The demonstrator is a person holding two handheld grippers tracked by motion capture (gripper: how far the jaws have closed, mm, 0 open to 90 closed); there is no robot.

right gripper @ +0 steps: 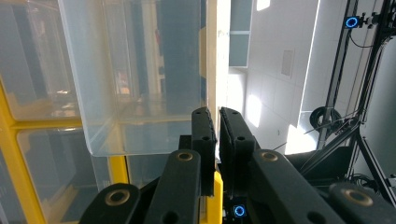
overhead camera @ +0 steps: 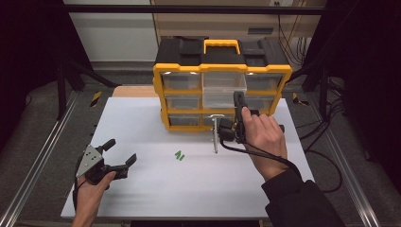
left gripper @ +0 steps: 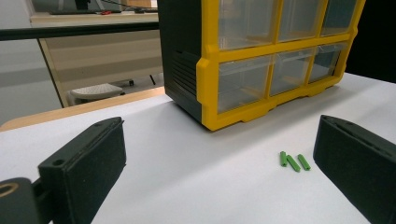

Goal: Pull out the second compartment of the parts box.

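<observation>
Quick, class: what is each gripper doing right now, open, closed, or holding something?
Left gripper: open, holding nothing, above the white table.
Right gripper: closed on the wall of the pulled-out clear drawer.

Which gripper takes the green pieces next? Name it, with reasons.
Left. The left gripper is open and faces the green pieces close by; the right gripper is shut on the pulled-out drawer, farther away.

The organizer (overhead camera: 221, 66) looks like glossy yellow and black plastic, its drawers (overhead camera: 224, 89) clear and smooth — below it, a matt white table (overhead camera: 142, 123) with small green plastic pegs (overhead camera: 179, 155).
</observation>
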